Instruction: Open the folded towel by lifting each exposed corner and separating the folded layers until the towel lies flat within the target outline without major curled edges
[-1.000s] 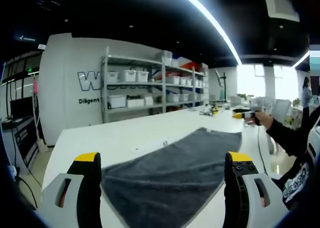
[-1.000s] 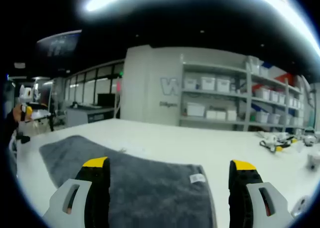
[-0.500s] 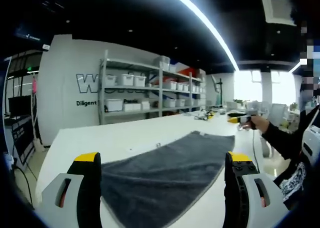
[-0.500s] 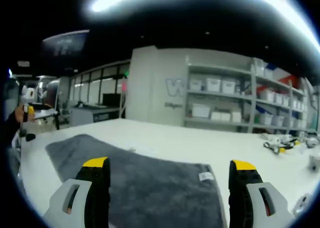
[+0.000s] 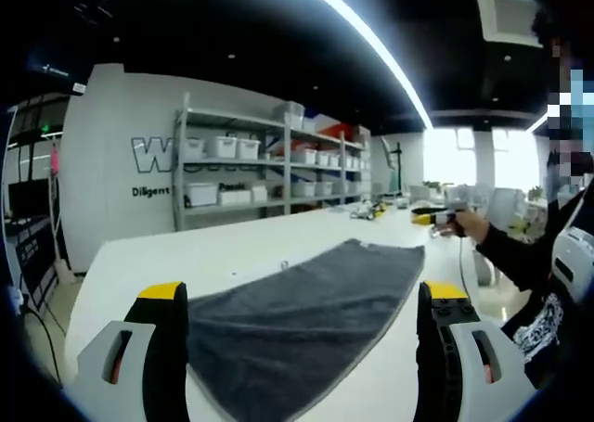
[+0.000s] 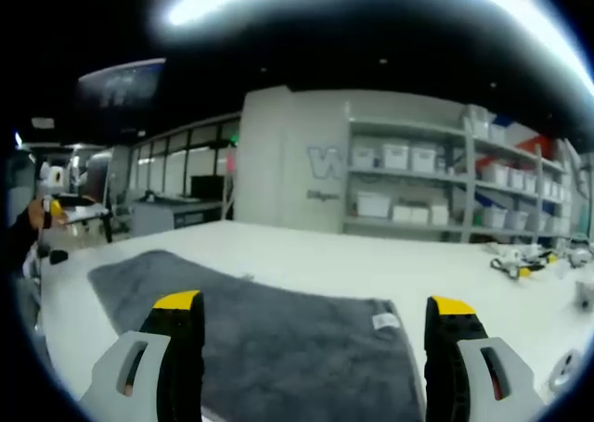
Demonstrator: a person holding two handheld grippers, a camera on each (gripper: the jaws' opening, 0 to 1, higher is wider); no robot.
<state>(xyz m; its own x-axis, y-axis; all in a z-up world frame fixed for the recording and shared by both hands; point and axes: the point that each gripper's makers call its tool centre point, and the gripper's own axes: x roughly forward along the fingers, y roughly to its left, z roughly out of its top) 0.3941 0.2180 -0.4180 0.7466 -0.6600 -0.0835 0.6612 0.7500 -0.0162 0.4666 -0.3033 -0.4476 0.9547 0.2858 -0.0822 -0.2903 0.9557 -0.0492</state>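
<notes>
Right now the gray towel (image 5: 306, 306) is lying spread out along the white counter (image 5: 176, 255), looking flat, with a small white label (image 6: 384, 322) showing near one corner. Both claws are hanging above it, not touching it. The left claw (image 5: 304, 303) is standing wide open with nothing between its yellow-tipped jaws, and the right claw (image 6: 316, 315) is doing the same at the other end. Shelving with white bins (image 5: 269, 176) is standing against the back wall.
</notes>
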